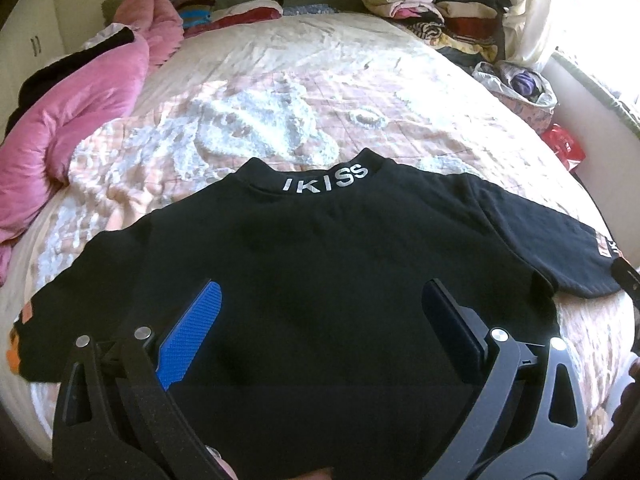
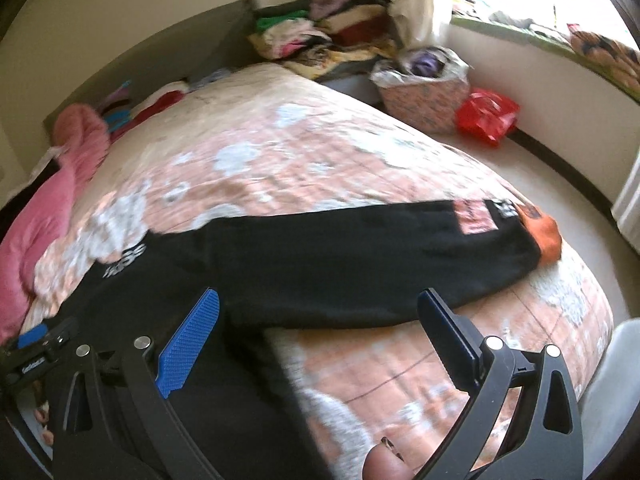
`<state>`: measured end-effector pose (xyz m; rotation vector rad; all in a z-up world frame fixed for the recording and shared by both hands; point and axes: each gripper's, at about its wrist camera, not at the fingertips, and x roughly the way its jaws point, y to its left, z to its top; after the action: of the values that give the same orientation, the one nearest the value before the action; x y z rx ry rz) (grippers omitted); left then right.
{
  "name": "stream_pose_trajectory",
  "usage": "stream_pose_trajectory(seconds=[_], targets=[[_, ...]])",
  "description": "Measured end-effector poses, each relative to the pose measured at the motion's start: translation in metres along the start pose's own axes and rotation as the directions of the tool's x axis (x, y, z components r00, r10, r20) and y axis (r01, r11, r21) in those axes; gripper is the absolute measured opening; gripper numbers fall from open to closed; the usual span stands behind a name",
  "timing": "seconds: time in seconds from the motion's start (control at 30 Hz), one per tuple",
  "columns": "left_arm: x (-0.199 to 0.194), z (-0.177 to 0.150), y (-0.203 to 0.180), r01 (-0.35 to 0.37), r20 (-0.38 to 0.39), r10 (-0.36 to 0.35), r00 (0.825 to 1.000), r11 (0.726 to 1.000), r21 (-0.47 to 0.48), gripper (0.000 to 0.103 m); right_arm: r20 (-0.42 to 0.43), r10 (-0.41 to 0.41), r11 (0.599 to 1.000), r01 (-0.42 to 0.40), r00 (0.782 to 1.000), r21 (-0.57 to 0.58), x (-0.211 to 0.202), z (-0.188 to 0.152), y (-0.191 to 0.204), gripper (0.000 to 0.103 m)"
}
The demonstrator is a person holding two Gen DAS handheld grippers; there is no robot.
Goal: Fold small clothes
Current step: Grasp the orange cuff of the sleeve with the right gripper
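Cloth like this is soft and floppy. The black top (image 1: 320,248) lies flat on the bed (image 1: 304,92), back side up, with white letters on its neck band (image 1: 326,178). It looks thick, so I think it will be a bit heavy and will sag if I lift it from one spot only.

My left fingers (image 1: 320,322) are spread wide over the middle of the top and grip nothing. My right fingers (image 2: 320,328) are spread wide too, with nothing between them. They hang over the bed beside the long sleeve (image 2: 380,256) that runs out to an orange cuff (image 2: 546,236).

I think the best places to pinch are the cuff or the sleeve's edge, and the bottom hem. The cloth should not slip much, since my blue pads (image 1: 196,334) are bumpy.

Around me there is a pink blanket (image 1: 72,120) along one side, a pile of clothes (image 1: 436,8) at the far end, and a basket (image 2: 424,96) and a red bag (image 2: 486,116) on the floor. They are all well apart from the top, so nothing is in the way. The sleeve does reach near the bed's edge.
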<state>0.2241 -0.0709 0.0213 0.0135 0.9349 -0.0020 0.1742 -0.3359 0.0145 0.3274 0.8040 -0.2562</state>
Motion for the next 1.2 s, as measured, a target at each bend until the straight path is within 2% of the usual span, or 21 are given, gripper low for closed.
stream_pose_trajectory(seconds=[0.2, 0.57, 0.67, 0.8, 0.83, 0.87, 0.9, 0.97, 1.1, 1.2], targets=[[0.019, 0.008, -0.007, -0.004, -0.020, 0.005, 1.000, 1.000, 0.019, 0.094, -0.038, -0.048, 0.988, 0.053, 0.998, 0.144, 0.021, 0.006, -0.047, 0.099], [0.046, 0.030, -0.015, 0.025, -0.039, -0.024, 0.999, 0.999, 0.026, 0.094, -0.108, -0.169, 0.927, 0.195, 0.980, 0.320, 0.059, 0.011, -0.120, 0.099], [0.055, 0.035, -0.015, 0.043, -0.055, -0.042, 0.998, 0.999, 0.020, 0.094, -0.131, -0.179, 0.906, 0.216, 0.975, 0.364, 0.068, 0.011, -0.137, 0.099], [0.062, 0.035, -0.011, 0.036, -0.061, -0.036, 0.997, 0.999, 0.010, 0.094, -0.119, -0.108, 0.876, 0.151, 0.987, 0.457, 0.080, 0.015, -0.163, 0.097], [0.061, 0.034, -0.009, 0.040, -0.057, -0.040, 0.998, 0.999, 0.005, 0.094, -0.111, -0.104, 0.876, 0.144, 0.988, 0.461, 0.080, 0.018, -0.166, 0.080], [0.060, 0.034, -0.007, 0.043, -0.055, -0.043, 0.998, 0.999, 0.000, 0.094, -0.103, -0.103, 0.875, 0.139, 0.989, 0.464, 0.079, 0.021, -0.168, 0.054], [0.059, 0.033, -0.005, 0.047, -0.053, -0.047, 0.998, 0.999, -0.007, 0.094, -0.100, -0.103, 0.873, 0.138, 0.990, 0.468, 0.079, 0.024, -0.171, 0.046], [0.055, 0.034, 0.000, 0.056, -0.044, -0.057, 0.997, 0.998, -0.019, 0.094, -0.082, -0.071, 0.872, 0.102, 0.994, 0.479, 0.078, 0.030, -0.174, 0.017], [0.044, 0.037, 0.007, 0.065, -0.020, -0.066, 0.998, 0.998, -0.025, 0.094, 0.020, -0.015, 0.898, 0.005, 1.000, 0.440, 0.059, 0.042, -0.161, 0.013], [0.033, 0.041, 0.012, 0.071, -0.003, -0.072, 0.997, 0.997, -0.030, 0.094, 0.089, 0.032, 0.921, -0.064, 0.996, 0.385, 0.041, 0.050, -0.140, 0.012]])
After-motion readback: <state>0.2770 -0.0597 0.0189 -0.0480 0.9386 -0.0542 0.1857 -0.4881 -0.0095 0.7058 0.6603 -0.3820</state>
